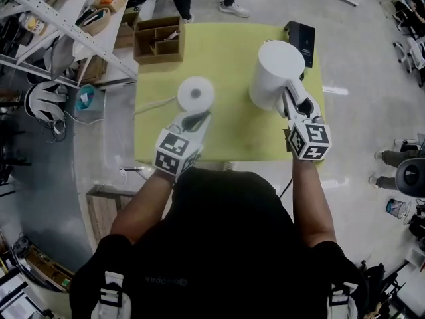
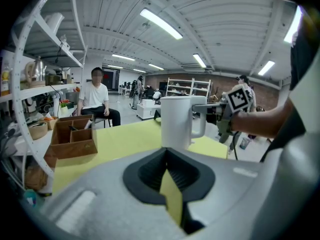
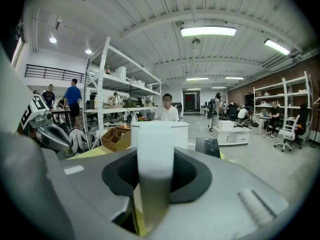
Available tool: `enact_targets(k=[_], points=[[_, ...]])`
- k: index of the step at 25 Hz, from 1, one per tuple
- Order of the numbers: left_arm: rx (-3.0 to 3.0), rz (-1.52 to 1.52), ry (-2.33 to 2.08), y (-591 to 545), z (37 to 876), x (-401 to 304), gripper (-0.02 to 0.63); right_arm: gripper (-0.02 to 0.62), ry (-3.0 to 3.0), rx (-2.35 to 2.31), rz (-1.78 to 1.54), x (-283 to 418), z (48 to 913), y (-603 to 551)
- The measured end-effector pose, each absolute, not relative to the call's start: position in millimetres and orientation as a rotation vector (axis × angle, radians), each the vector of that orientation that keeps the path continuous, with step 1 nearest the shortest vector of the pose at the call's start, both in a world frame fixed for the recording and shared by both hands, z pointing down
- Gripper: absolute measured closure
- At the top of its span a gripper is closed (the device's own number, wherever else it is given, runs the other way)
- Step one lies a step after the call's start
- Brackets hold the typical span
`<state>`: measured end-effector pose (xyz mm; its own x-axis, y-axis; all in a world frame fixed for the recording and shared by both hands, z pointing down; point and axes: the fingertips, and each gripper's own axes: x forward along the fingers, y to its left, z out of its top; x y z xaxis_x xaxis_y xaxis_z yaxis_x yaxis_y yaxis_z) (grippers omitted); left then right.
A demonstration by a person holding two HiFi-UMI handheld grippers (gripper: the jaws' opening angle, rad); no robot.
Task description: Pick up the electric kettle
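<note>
The electric kettle (image 1: 275, 72) stands upright on the yellow desk (image 1: 226, 52). On its near side, the right hand-held gripper (image 1: 290, 98) is clenched on the kettle's handle (image 3: 155, 159). Left of the kettle, the left hand-held gripper (image 1: 192, 118) is released and empty, just beside the round white base (image 1: 195, 93).

I was looking into a big industrial workshop hall, as shown by white metal shelving (image 3: 117, 86) crowded with gear at the left of the right gripper view, strip lights (image 3: 208, 31) on a ribbed ceiling (image 2: 225, 24), a brick wall (image 3: 300, 66) at far right, a bare concrete floor (image 1: 358, 58), and people (image 3: 73, 96) scattered in the background.
</note>
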<state>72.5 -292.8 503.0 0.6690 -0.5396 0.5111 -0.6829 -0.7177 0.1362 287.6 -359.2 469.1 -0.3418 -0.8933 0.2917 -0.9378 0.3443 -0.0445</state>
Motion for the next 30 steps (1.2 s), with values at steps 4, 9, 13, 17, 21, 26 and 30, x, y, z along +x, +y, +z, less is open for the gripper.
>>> enact_targets(k=[4,9,13,17,21,26,30], points=[[2.570,0.642,-0.976,-292,503,76,0.603,0.468,-2.378,1.668,0.311,295,473,-360],[2.570,0.643,-0.992,-291,501,76,0.603,0.468,-2.373,1.679,0.311,301,477,-362],[2.569,0.647,-0.997,-291,502,78,0.603,0.468,-2.372,1.686,0.308,305,480,-366],[2.567,0.650,-0.999,-290,502,80,0.603,0.468,-2.374,1.701,0.306,307,482,-370],[2.553,0.655,-1.010,-290,503,79,0.603,0.468,-2.383,1.713,0.307,309,481,-369],[2.543,0.652,-1.022,-291,503,80,0.603,0.468,-2.373,1.729,0.334,311,484,-366],[2.551,0.649,-1.012,-289,505,84,0.603,0.466,-2.365,1.709,0.346,310,486,-361]])
